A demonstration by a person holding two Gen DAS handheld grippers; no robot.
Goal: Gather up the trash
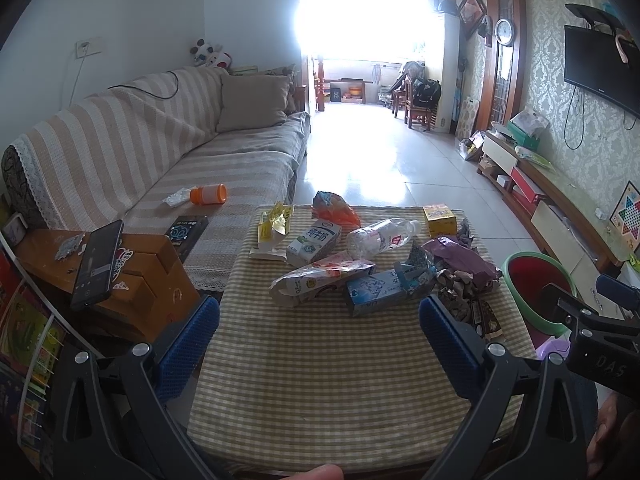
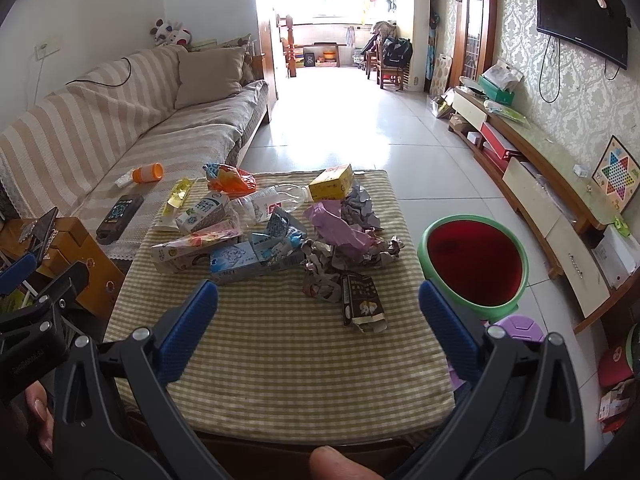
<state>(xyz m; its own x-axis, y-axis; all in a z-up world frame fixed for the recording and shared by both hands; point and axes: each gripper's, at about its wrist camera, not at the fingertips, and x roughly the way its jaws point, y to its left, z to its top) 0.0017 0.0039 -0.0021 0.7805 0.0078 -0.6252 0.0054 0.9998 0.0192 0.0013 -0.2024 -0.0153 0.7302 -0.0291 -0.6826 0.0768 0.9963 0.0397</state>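
Both jaws gape (empty) — trash (image 2: 272, 236) heaped on table (image 2: 280, 340).

Home living room: striped sofa (image 1: 160, 152), wall-mounted TV (image 1: 600, 68), TV cabinet (image 2: 560, 184), wall clock (image 1: 505, 32).

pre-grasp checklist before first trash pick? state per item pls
1. Left gripper open, nothing held: ok.
2. Right gripper open, nothing held: ok.
3. Bin mouth unobstructed, beside the table on the right: ok.
4. Nearest piece, the dark wrapper, lies apart from the pile's edge, reachable by the right gripper: ok.
5. Plastic bottle free to lift: not ok, hemmed in by cartons.
6. Bin depth or fill: cannot tell.
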